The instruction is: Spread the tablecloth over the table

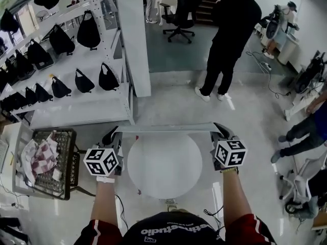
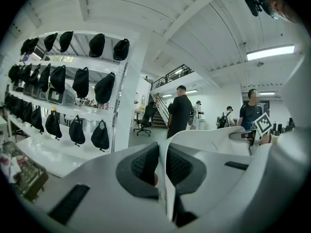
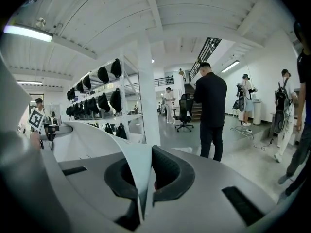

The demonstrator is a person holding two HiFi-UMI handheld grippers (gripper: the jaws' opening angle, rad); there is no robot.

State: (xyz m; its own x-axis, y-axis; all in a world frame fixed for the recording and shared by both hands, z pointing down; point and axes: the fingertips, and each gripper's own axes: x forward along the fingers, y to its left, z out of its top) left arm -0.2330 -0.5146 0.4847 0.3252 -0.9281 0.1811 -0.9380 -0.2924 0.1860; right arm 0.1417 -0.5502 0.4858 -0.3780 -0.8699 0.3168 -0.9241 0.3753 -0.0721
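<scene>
Tablecloth [image 1: 166, 128] is judged light, thin and limp, likely to sag and slip; it is best taken at two corners of one edge; left gripper [image 2: 162, 166] is clamped on one corner, right gripper [image 3: 146, 171] on the other; the cloth is held stretched between them, just past the far edge of the round table [image 1: 163, 167]; not yet laid.
</scene>
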